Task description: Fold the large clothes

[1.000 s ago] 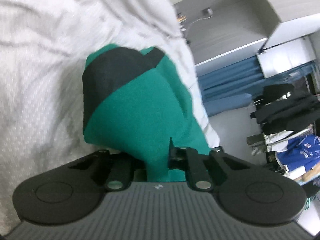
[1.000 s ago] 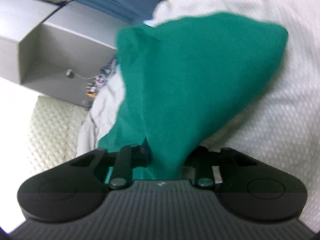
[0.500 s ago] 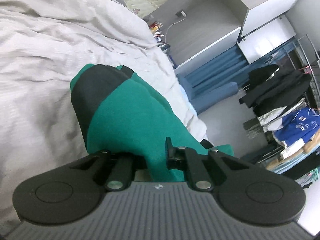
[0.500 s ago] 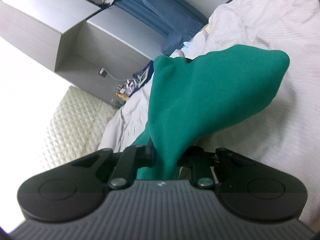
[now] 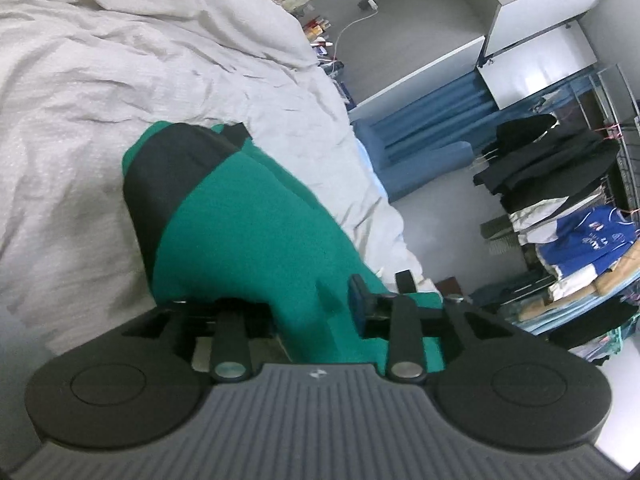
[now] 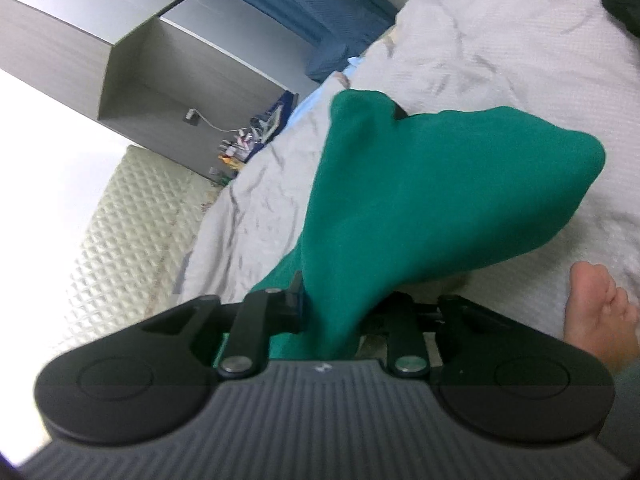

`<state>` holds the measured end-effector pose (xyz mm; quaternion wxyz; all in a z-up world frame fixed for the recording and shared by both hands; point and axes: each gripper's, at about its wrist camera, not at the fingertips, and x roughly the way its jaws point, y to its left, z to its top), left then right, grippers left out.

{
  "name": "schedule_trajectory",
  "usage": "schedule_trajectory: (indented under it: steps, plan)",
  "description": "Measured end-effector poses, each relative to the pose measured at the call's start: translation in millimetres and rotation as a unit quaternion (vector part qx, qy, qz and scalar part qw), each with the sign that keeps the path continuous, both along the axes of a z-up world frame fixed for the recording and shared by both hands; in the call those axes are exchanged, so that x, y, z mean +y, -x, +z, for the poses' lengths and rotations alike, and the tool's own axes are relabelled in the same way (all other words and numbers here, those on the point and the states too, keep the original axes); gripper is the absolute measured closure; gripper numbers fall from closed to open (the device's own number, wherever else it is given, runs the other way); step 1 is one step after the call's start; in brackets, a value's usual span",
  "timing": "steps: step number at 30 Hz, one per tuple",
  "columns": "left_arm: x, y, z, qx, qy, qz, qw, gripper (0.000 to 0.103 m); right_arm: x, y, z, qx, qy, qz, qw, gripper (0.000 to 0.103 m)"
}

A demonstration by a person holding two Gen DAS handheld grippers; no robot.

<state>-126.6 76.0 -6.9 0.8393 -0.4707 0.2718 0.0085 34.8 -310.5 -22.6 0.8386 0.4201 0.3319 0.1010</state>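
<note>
Green knit fabric with one black panel fills the middle of my left wrist view: a single green and black garment (image 5: 248, 232), bunched and draped rather than flat, its black section (image 5: 172, 172) wrapping the far left end. It lies on the crumpled pale grey bedspread (image 5: 80, 92) and runs back toward me, its near end passing between the fingers of my left gripper (image 5: 316, 308). Those jaws have just been opening; they stand partly apart with the cloth loose between them, and I see one blue pad (image 5: 356, 300) on the right finger clear of the fabric's main fold. Off to the right I count one clothes rack (image 5: 560, 200) with dark and blue garments, and one blue upholstered seat (image 5: 420, 160).

On my right wrist view, one quilted cream headboard (image 6: 132, 220) stands at the left, then one grey open cabinet (image 6: 160, 80). The same garment (image 6: 420, 192) shows only green here, rising in a soft peak over the bedspread (image 6: 520, 60). Its near end hangs down between the fingers of my right gripper (image 6: 336, 312), whose jaws have just been opening a little and stand narrowly apart around the cloth; I cannot tell whether the pads press it. One bare foot (image 6: 596, 312) rests at the far right.
</note>
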Motion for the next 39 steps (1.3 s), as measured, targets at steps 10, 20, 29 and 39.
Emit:
schedule_trajectory:
  steps: [10,20,29,39]
  plan:
    - [7.4,-41.2,22.0,-0.033,0.002,-0.004,0.9995,0.058,3.2,-25.9,21.1,-0.022,-0.026,0.011,0.999,0.055]
    - [22.5,-107.1,31.1,-0.055,-0.023,0.021,0.998,0.055,14.9,-95.0,30.5,-0.041,-0.019,0.028,0.999,0.05]
    - [27.9,-183.6,12.3,-0.039,-0.117,0.007,0.9923,0.055,10.1,-156.8,4.3,-0.025,0.004,0.03,0.999,0.053]
    - [22.4,-250.1,-36.2,-0.018,-0.232,-0.024,0.9722,0.054,31.0,-217.3,-26.0,-0.047,0.099,0.06,0.992,0.054]
